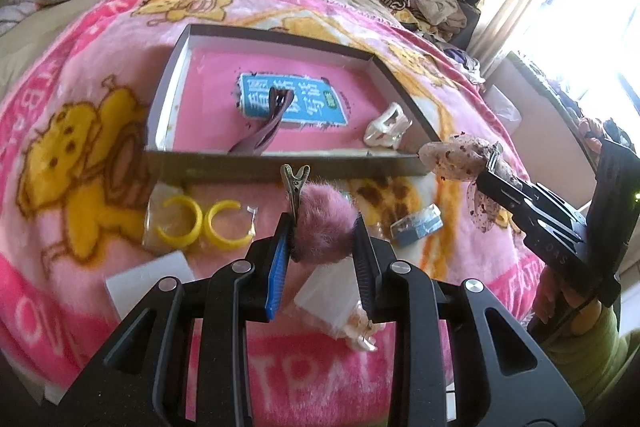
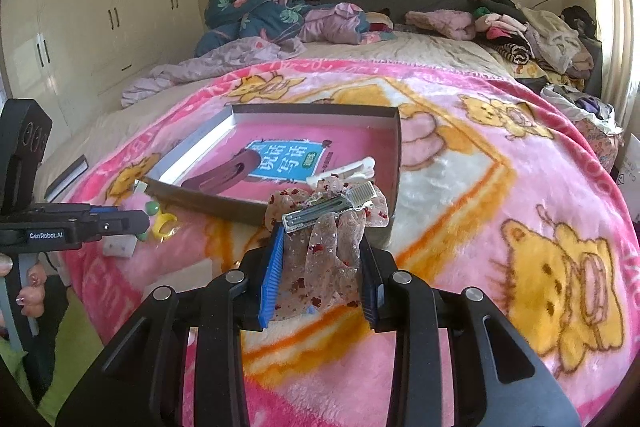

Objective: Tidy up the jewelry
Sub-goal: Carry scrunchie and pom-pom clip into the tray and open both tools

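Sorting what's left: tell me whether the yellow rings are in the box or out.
Out. Both yellow rings lie on the pink blanket in front of the box, outside its near wall.

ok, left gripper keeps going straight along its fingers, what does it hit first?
Likely the near wall of the shallow box: the left gripper, shut on the pink pompom clip, points at it. Depth is unclear; it might clear the rim into the box.

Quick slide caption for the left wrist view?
Left gripper clamps a fluffy pink pom-pom hair clip above the pink cartoon-bear blanket, short of the shallow cardboard box.
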Action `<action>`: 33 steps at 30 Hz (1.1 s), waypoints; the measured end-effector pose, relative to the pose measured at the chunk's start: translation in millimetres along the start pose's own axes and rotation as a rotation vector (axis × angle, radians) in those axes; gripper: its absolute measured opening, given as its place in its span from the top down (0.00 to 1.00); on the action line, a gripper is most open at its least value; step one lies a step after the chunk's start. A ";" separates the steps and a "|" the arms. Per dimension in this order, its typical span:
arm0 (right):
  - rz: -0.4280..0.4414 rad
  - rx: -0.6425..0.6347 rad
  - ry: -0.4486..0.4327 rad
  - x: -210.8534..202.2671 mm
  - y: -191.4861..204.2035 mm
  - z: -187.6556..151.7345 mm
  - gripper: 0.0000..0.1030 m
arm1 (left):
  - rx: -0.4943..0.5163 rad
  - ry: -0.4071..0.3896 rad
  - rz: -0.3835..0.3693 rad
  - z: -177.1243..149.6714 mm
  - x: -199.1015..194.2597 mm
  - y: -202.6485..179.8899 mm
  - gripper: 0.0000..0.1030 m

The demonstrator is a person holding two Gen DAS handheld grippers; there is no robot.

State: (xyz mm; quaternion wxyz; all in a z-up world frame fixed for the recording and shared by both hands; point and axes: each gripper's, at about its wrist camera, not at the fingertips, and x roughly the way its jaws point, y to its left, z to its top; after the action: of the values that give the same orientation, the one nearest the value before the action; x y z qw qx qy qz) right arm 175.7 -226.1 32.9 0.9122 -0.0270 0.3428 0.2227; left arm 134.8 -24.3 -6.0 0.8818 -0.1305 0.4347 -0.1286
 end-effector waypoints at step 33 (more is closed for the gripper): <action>0.049 -0.052 -0.029 49.4 34.2 57.6 0.69 | -0.065 -0.060 0.060 62.4 14.5 50.6 0.79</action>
State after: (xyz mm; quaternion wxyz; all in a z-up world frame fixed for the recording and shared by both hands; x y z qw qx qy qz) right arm 229.4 -164.6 48.9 0.9104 -0.0388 0.3240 0.2541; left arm 199.0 25.4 2.8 0.8931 -0.1500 0.4158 -0.0841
